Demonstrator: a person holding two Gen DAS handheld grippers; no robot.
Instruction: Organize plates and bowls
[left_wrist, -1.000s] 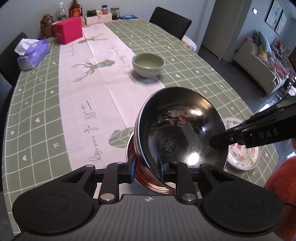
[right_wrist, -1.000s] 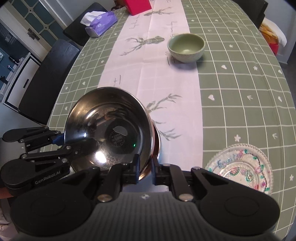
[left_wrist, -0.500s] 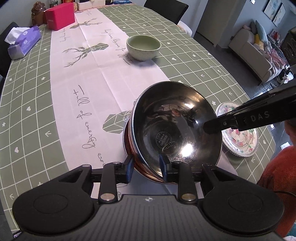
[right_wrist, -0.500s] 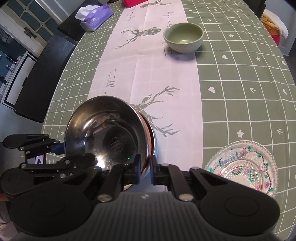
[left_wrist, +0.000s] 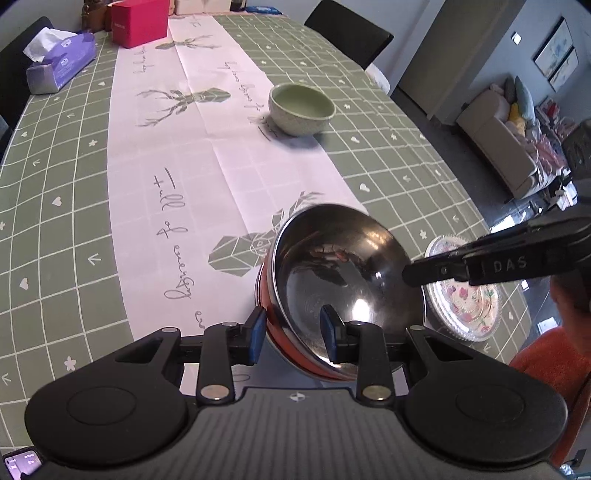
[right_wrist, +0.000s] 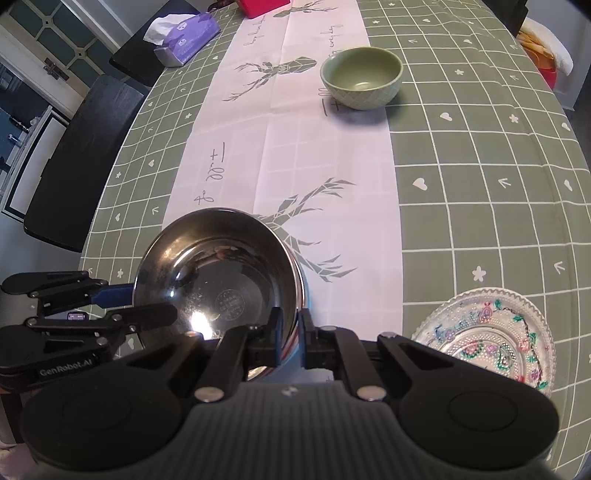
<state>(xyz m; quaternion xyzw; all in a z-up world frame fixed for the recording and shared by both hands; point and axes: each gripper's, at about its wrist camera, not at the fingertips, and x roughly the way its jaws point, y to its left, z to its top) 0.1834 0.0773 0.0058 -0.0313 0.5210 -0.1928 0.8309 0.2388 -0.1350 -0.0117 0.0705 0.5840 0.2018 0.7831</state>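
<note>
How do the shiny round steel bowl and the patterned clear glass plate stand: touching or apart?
Apart. The right wrist view shows a bare strip of tablecloth between the steel bowl and the glass plate.

Lower centre, the steel bowl looks mirror-glossy metal. The green bowl at upper centre seems smooth matt ceramic. At lower right, the glass plate appears clear, pebbled. The tablecloth looks smooth, faintly sheened.

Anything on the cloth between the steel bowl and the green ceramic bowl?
Nothing: only bare white deer-print runner between steel bowl and green ceramic bowl, clearest in right wrist view.
</note>
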